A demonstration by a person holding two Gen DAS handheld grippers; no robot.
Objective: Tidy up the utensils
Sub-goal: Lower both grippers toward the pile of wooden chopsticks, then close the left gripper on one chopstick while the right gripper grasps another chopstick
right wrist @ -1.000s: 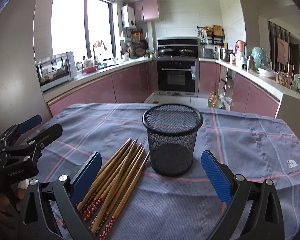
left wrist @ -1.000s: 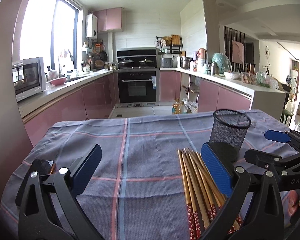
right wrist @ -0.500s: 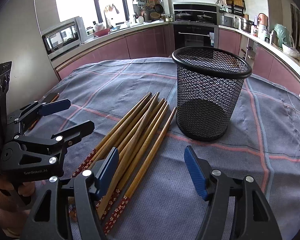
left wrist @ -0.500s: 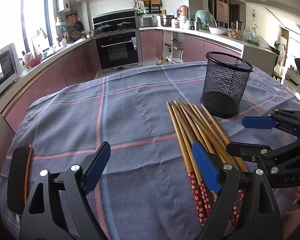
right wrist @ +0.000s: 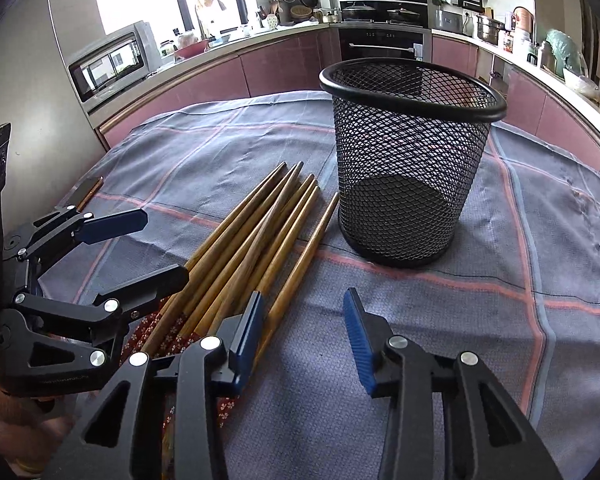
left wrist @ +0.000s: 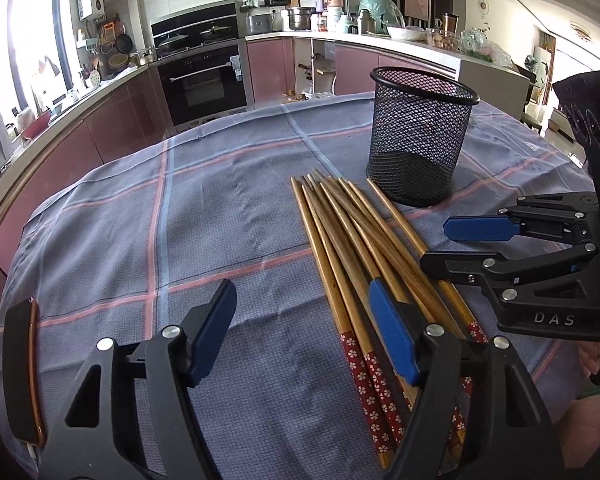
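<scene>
Several wooden chopsticks point(left wrist: 352, 236) with red flowered ends lie side by side on the blue checked cloth point(left wrist: 220, 200); they also show in the right wrist view point(right wrist: 256, 236). An empty black mesh cup point(left wrist: 418, 140) stands upright just beyond their tips, also in the right wrist view point(right wrist: 410, 160). My left gripper point(left wrist: 304, 320) is open and empty, low over the cloth, its right finger above the chopsticks. My right gripper point(right wrist: 306, 326) is open and empty, just right of the chopsticks' near ends. Each gripper shows in the other's view: the right gripper point(left wrist: 456, 246), the left gripper point(right wrist: 140, 248).
A dark phone with an orange edge point(left wrist: 20, 372) lies at the cloth's near left edge. Pink kitchen cabinets point(left wrist: 120, 120), an oven point(left wrist: 202, 80) and a cluttered counter point(left wrist: 420, 40) stand behind the table. A microwave point(right wrist: 108, 64) sits at the left.
Both grippers have tilted down and moved closer to the table and the chopsticks. Both stay open, the right one somewhat narrower. The chopsticks and cup have not moved.
</scene>
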